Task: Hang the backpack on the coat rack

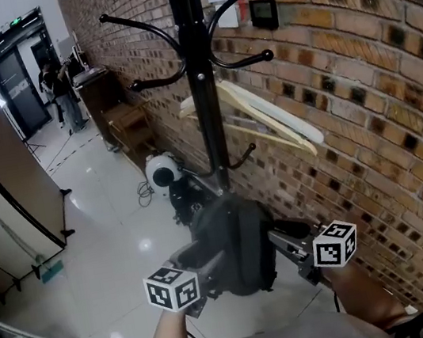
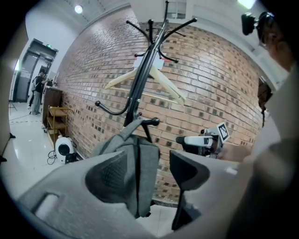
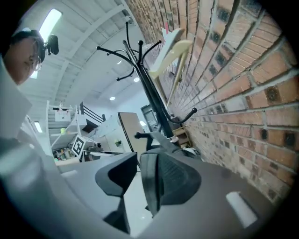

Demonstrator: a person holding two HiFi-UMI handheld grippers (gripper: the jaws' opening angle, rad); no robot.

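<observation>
A dark grey backpack (image 1: 235, 240) hangs low on the black coat rack (image 1: 200, 86), its top loop over a short hook (image 2: 152, 122). In the left gripper view the backpack (image 2: 142, 172) lies between the jaws of my left gripper (image 2: 149, 156). It rests beside the left pad with a clear gap to the right pad, so that gripper is open. My right gripper (image 3: 147, 158) has a dark edge of the backpack (image 3: 149, 186) pinched between its pads. In the head view the left gripper (image 1: 200, 256) and right gripper (image 1: 283, 234) flank the bag.
Pale wooden hangers (image 1: 267, 115) hang from the rack against the brick wall (image 1: 371, 113). On the floor behind the rack sit a white round device (image 1: 162, 169) and cables. A wooden shelf (image 1: 127, 122) stands further along the wall, a brown board (image 1: 2, 167) stands at the left, and people (image 1: 58, 89) are at the far door.
</observation>
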